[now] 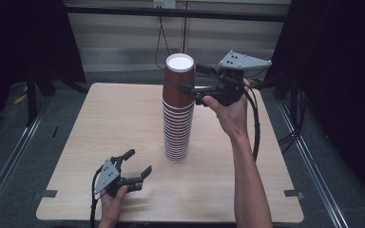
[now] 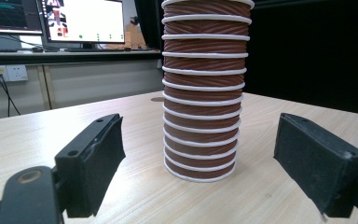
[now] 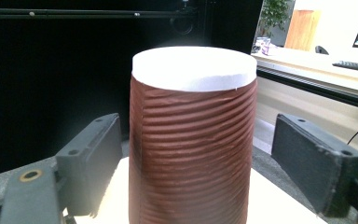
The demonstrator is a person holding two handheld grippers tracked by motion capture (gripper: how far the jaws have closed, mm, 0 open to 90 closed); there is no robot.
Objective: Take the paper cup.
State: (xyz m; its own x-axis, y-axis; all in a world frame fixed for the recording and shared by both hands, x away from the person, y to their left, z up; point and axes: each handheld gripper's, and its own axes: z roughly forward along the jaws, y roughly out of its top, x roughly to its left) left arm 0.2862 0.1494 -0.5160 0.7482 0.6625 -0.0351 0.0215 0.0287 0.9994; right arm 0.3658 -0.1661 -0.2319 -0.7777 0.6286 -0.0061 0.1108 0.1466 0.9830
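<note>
A tall stack of upside-down brown ribbed paper cups with white rims stands upright near the middle of the pale wooden table. The topmost brown cup, its white bottom facing up, sits higher than the rest of the stack, with more of its wall showing. The right gripper, held level in the person's right hand, reaches in from the right at the height of that top cup. In the right gripper view the cup stands between the two black jaws, which are spread wide, with a gap showing on each side, so the pads are not pressing on it. The left gripper rests low over the near left part of the table in the person's left hand, well apart from the stack. Its jaws are spread wide with nothing between them, and in the left gripper view the lower part of the stack stands beyond them on the table.
</note>
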